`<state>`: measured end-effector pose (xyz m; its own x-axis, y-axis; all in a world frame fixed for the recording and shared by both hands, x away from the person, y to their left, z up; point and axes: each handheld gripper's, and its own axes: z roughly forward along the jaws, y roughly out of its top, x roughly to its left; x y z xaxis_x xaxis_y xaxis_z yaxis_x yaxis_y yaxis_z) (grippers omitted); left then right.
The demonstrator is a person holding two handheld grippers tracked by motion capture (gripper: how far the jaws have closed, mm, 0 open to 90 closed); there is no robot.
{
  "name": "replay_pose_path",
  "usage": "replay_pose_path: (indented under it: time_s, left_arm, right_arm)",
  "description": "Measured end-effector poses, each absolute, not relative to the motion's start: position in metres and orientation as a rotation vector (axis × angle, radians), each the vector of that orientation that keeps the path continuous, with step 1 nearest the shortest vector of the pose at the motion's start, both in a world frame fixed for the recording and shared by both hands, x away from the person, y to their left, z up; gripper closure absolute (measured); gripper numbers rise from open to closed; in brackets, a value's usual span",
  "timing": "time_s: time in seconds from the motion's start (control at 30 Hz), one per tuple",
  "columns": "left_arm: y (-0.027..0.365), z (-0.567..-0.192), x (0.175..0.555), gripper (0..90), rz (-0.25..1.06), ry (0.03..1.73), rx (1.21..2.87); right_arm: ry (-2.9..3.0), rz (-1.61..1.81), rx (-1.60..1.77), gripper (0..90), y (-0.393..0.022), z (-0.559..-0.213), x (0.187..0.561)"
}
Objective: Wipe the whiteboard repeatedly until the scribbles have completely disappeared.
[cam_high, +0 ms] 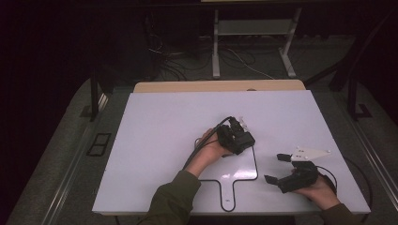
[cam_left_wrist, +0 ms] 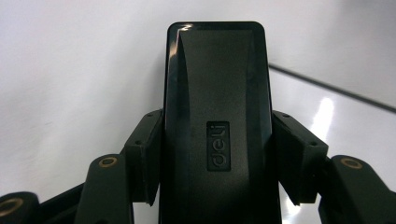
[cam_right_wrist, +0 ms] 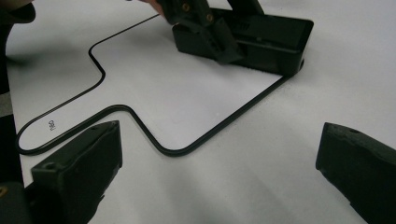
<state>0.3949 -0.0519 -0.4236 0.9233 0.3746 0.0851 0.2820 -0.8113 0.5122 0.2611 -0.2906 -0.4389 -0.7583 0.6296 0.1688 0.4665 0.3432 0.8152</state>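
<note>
A black oblong device [cam_left_wrist: 217, 93] marked "deli" sits lengthwise between the jaws of my left gripper [cam_left_wrist: 217, 140], and both fingers [cam_left_wrist: 144, 154] press on its sides. In the high view the left gripper [cam_high: 237, 137] is near the middle of the white table [cam_high: 155, 136], at the top right corner of a black outline [cam_high: 256, 164] shaped like a board with a handle. From the right gripper view the device [cam_right_wrist: 275, 42] rests on the table on that outline [cam_right_wrist: 154, 140], with the left gripper [cam_right_wrist: 205, 28] on it. My right gripper [cam_high: 277, 168] lies open at the front right, jaws wide apart [cam_right_wrist: 219, 168] around bare table.
The outline's handle [cam_high: 228, 197] points toward the table's front edge. A wooden strip [cam_high: 216, 86] runs along the table's back edge. Beyond it, a white metal frame [cam_high: 253, 28] and loose cables [cam_high: 178, 65] lie on the dark floor.
</note>
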Motion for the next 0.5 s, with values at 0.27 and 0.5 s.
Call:
replay_pose_path:
  time_s: [0.27, 0.5]
  left_arm:
    - [-0.040, -0.423, 0.408, 39.2, 0.269, 0.531, 2.575]
    - [-0.050, -0.424, 0.399, 39.2, 0.235, 0.490, 2.573]
  right_arm:
    - [2.430, 1.379, 0.998, 0.0, -0.291, -0.439, 0.261]
    - [2.433, 1.375, 0.995, 0.0, -0.291, -0.439, 0.262]
